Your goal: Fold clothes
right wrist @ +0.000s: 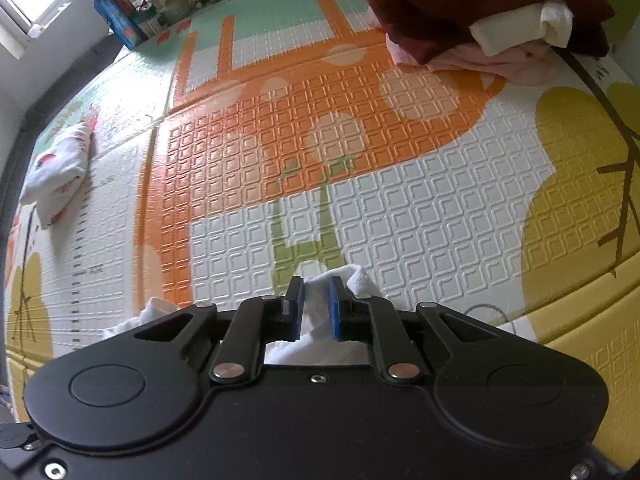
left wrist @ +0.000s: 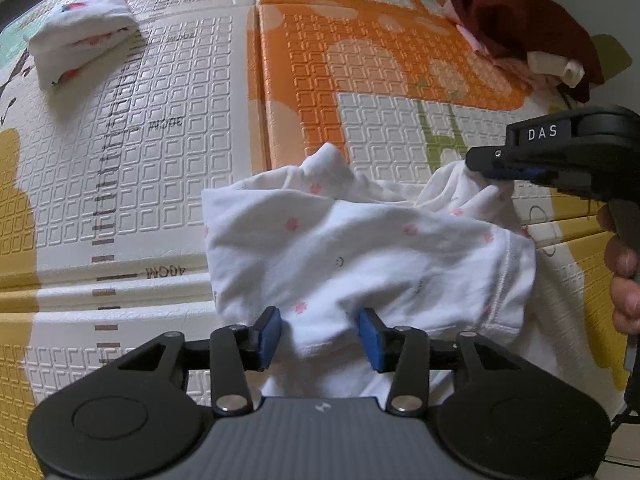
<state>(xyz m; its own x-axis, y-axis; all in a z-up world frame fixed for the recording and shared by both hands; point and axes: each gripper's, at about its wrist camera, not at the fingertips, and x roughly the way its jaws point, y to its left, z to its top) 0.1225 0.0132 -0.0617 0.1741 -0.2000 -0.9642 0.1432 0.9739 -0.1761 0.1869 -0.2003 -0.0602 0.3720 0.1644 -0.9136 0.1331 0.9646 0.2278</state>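
White cotton garment with small pink flower print [left wrist: 360, 248] lies rumpled on the embossed foam play mat in orange, white, yellow and green [left wrist: 168, 160], directly under both tools. Left gripper [left wrist: 318, 334]: blue pads stand apart, released, with a fold of the white cloth lying between them but not pinched. Right gripper [right wrist: 316, 308]: blue pads nearly together, clenched on a bunched edge of the same garment; in the left wrist view this gripper [left wrist: 496, 170] shows at the garment's far right corner, cloth drawn up to its tip. A person's fingers [left wrist: 624, 280] wrap its handle at the frame's right edge, cut off. Near part of the garment is hidden under the gripper bodies in both views; its overall shape cannot be made out. Far left on the mat, well apart: a folded white printed cloth bundle [left wrist: 80, 36]. Far right: a heap of dark red fabric over pink and cream pieces [left wrist: 524, 28]. Beyond the mat's far edge, a blue carton [right wrist: 118, 16] and blurred containers. Nothing lies between garment and either pile.
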